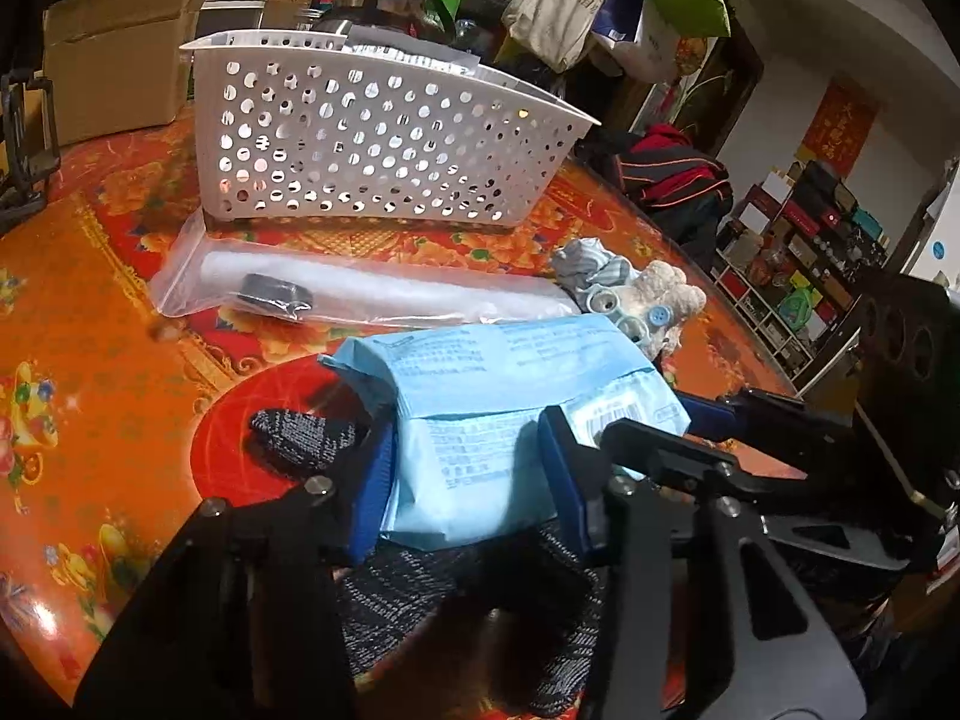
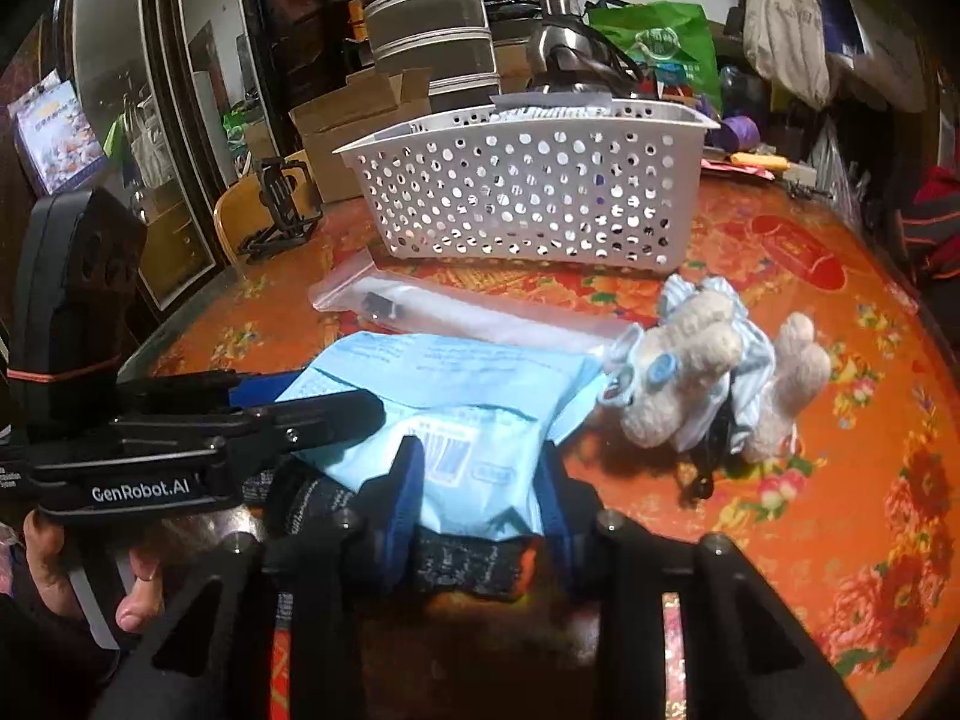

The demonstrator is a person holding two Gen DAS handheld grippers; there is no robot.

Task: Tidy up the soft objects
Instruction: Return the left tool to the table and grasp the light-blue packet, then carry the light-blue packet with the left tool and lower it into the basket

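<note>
So both grippers were on the same item: the light blue soft pack (image 1: 480, 420) lying on the bench (image 1: 120, 300), partly on top of a dark knit glove (image 1: 300, 435). Left gripper (image 1: 468, 468) had its blue pads either side of the pack's near end, jaws part-closed, pads looked to be pressing into the wrapper, which bulged between them. Right gripper (image 2: 480, 486) straddled the end with the barcode, narrower still, and the film was pinched and puckered there, so I read that as a grip too. Two grips made sense: the pack was floppy and wide, one pinch would have let it sag or fold. Both tools came in angled down from the near side, probably so the fingers slid along the bench and took the pack without catching the glove under it; couldn't tell if the glove was clear of the pads. White perforated basket (image 1: 384, 138) stood well behind, open top up, likely the destination, something already inside by the look of paper at its rim. Clear zip bag (image 1: 360, 294) with a white roll lay between pack and basket, so the lift would've had to clear it. Plush toy (image 2: 714, 372) sat just right of the pack, touching or nearly so at the corner; a risk of dragging it along. A person's hand (image 2: 84, 576) showed on the left tool's handle.
</note>
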